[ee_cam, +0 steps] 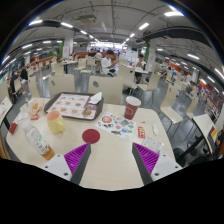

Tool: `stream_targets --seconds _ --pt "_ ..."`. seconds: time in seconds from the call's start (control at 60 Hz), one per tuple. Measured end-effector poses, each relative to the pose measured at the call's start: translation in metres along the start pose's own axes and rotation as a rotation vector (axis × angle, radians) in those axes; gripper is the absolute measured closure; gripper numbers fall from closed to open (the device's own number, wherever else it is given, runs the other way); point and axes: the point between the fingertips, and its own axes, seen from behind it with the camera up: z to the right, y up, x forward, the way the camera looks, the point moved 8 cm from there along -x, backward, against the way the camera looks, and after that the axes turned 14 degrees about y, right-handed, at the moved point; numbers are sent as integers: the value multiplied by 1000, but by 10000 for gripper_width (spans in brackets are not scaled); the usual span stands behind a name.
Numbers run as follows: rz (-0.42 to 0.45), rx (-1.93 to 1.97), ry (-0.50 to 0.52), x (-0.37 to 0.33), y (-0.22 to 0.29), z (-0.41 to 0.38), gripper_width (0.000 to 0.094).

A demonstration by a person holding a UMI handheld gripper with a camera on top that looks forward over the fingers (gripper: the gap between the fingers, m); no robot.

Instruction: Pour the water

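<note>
Your gripper [112, 160] hangs open and empty, the bottle [38, 140] ahead-left untouched, so pouring hasn't begun.

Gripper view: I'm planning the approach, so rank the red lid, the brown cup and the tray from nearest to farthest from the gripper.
1. Red lid: on the table just ahead of the open gripper, slightly toward its left finger.
2. Brown cup: beyond the lid, to the right.
3. Tray: farthest, at the back left; its near edge is close to level with the cup.
</note>
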Motion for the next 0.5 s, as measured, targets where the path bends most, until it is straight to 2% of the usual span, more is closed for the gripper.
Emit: stream_targets --seconds 0.167,0.5 --pt "-11 3 -25 -7 0 -13 91" --pt "-52 70 -78 -3 -67 -75 92"
